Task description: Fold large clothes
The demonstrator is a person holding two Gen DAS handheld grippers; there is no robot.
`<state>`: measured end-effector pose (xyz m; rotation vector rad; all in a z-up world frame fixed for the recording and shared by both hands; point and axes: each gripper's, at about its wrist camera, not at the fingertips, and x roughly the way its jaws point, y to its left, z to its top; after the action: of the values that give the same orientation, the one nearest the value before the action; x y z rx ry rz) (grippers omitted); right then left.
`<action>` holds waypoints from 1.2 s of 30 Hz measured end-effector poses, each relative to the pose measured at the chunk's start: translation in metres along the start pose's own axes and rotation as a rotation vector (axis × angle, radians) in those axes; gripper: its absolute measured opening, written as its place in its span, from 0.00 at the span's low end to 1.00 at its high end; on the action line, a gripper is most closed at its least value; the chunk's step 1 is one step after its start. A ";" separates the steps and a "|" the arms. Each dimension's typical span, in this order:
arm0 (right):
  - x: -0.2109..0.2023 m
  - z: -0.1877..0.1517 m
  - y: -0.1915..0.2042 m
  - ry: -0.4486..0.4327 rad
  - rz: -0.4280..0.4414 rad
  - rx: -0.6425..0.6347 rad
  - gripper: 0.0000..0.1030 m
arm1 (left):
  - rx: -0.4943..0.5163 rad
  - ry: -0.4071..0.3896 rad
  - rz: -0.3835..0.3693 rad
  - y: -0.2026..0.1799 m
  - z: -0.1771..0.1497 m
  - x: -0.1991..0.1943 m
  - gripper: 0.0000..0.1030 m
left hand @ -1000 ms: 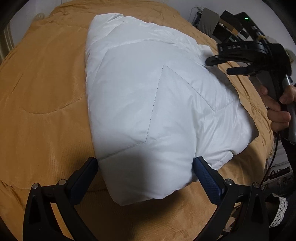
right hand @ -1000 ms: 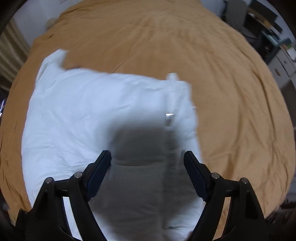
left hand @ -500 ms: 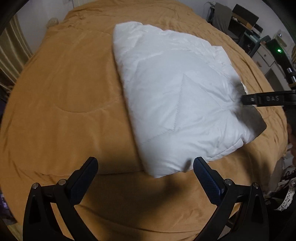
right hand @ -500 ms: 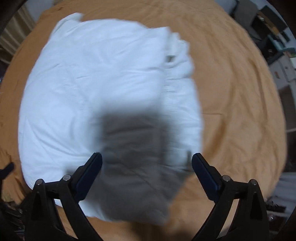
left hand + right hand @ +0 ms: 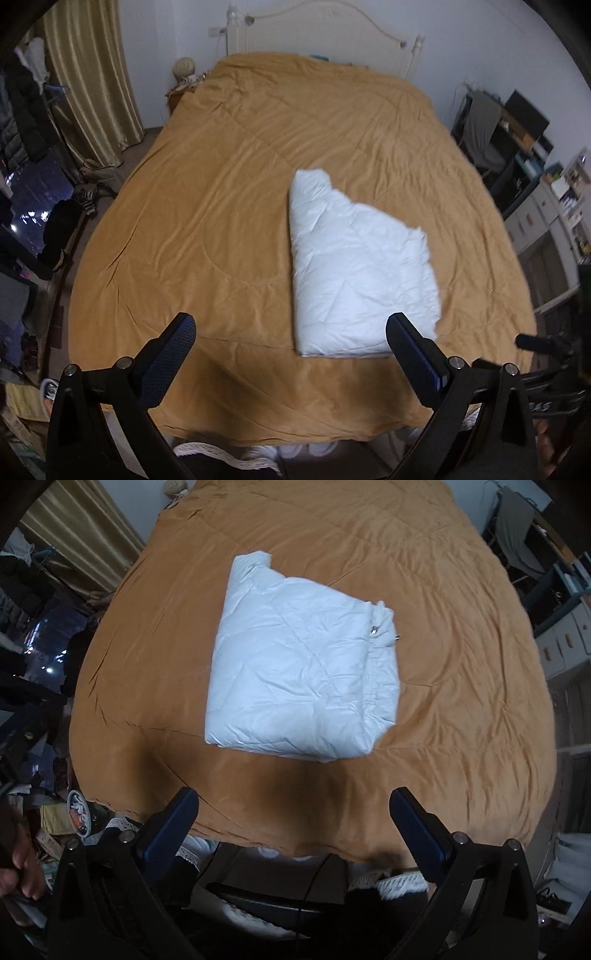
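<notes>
A white quilted puffer jacket lies folded into a compact bundle on the orange bedspread, toward the bed's near right. In the right wrist view the same jacket shows its zipper edge on the right side. My left gripper hangs open high above the bed's near edge, nothing between its fingers. My right gripper is also well above the bed, its jaws still opening wide and empty. Neither gripper touches the jacket.
The bedspread covers the whole bed, with a white headboard at the far end. Gold curtains and floor clutter line the left side. A desk and shelves stand on the right.
Both grippers have risen and pulled back from the jacket, which now lies untouched and looks much smaller. The right gripper's jaws have widened.
</notes>
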<state>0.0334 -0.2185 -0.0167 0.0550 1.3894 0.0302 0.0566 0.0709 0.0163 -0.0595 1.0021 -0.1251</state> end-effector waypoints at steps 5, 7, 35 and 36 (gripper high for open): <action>-0.015 -0.019 -0.016 -0.099 0.021 0.061 1.00 | -0.075 -0.018 -0.011 -0.007 -0.014 0.004 1.00; -0.003 -0.023 -0.023 -0.112 0.015 0.065 1.00 | -0.062 0.054 0.036 -0.013 -0.025 0.037 1.00; 0.037 -0.031 -0.022 -0.024 -0.090 0.053 1.00 | -0.006 0.204 0.127 -0.048 -0.039 0.095 1.00; 0.037 -0.031 -0.021 -0.022 -0.095 0.051 1.00 | -0.005 0.207 0.130 -0.048 -0.039 0.095 1.00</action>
<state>0.0097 -0.2365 -0.0602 0.0311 1.3690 -0.0847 0.0708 0.0112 -0.0789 0.0142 1.2098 -0.0092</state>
